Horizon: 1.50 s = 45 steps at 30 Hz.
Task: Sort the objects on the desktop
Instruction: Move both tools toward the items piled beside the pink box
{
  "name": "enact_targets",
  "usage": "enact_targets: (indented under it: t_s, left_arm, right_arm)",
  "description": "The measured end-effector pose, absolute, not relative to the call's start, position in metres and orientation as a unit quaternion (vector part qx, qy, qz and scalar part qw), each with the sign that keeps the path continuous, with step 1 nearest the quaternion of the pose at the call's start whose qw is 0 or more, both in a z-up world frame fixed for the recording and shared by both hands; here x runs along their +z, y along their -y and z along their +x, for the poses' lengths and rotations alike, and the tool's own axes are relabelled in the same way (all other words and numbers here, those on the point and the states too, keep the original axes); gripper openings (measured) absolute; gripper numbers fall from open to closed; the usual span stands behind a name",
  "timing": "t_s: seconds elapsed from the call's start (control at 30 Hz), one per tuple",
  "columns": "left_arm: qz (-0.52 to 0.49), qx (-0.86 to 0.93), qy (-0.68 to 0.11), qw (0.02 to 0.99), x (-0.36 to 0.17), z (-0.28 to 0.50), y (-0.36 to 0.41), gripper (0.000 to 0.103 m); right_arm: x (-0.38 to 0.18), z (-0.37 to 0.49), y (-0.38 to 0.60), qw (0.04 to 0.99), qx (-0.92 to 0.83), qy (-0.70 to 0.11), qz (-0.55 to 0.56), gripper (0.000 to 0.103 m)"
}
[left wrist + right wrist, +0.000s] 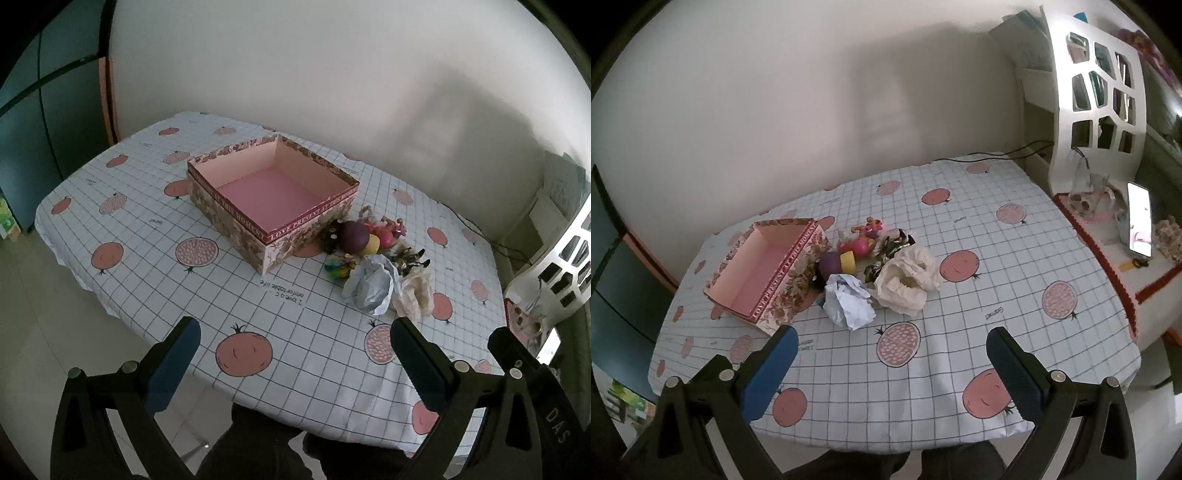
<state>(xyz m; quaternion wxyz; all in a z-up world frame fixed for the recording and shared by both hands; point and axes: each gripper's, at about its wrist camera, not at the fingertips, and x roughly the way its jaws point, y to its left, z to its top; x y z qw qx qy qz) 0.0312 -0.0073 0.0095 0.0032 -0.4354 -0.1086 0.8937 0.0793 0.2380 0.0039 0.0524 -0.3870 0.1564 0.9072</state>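
An open floral box [229, 218] with a pink inside sits empty on the table; in the right wrist view the box [783, 284] lies left of centre. Beside it is a heap: a purple ball [354, 236] [829, 264], a yellow piece [371, 245] [847, 262], pink toys [386, 230] [866, 236], crumpled white paper [373, 286] [849, 301] and a cream cloth [415, 291] [908, 282]. My left gripper [293, 363] hangs open over the table's near edge, well short of the heap. My right gripper [892, 373] is open too, nothing between its fingers.
The table carries a white grid cloth [177, 288] [960, 258] with pink fruit prints. A white cut-out panel [1097, 92] and a side shelf with a lit phone [1139, 223] stand at the right. A cable [1008, 153] runs behind the table. A dark cabinet [33, 122] stands at the left.
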Motion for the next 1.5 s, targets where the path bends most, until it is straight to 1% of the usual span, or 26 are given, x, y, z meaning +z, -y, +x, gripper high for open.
enact_targets:
  t_s: [0.33, 0.8, 1.07, 1.2, 1.5]
  left_arm:
    - [-0.427, 0.899, 0.096, -0.006, 0.014, 0.031, 0.003, 0.102]
    - [-0.417, 0.906, 0.072, -0.006, 0.019, 0.015, 0.004, 0.102]
    - [-0.417, 0.906, 0.067, 0.010, 0.019, -0.011, -0.007, 0.102]
    - [-0.420, 0.906, 0.040, 0.011, 0.018, -0.027, -0.019, 0.102]
    - [-0.441, 0.896, 0.032, 0.043, 0.018, -0.085, -0.042, 0.103]
  right_arm:
    - [0.002, 0.074, -0.241, 0.038, 0.900, -0.170, -0.399, 0.103]
    - [0.005, 0.051, -0.237, 0.024, 0.908, -0.153, -0.390, 0.103]
    - [0.000, 0.024, -0.247, 0.015, 0.907, -0.167, -0.387, 0.103]
    - [-0.005, 0.004, -0.254, 0.017, 0.899, -0.174, -0.401, 0.103]
    - [-0.008, -0.043, -0.274, 0.035, 0.893, -0.186, -0.407, 0.103]
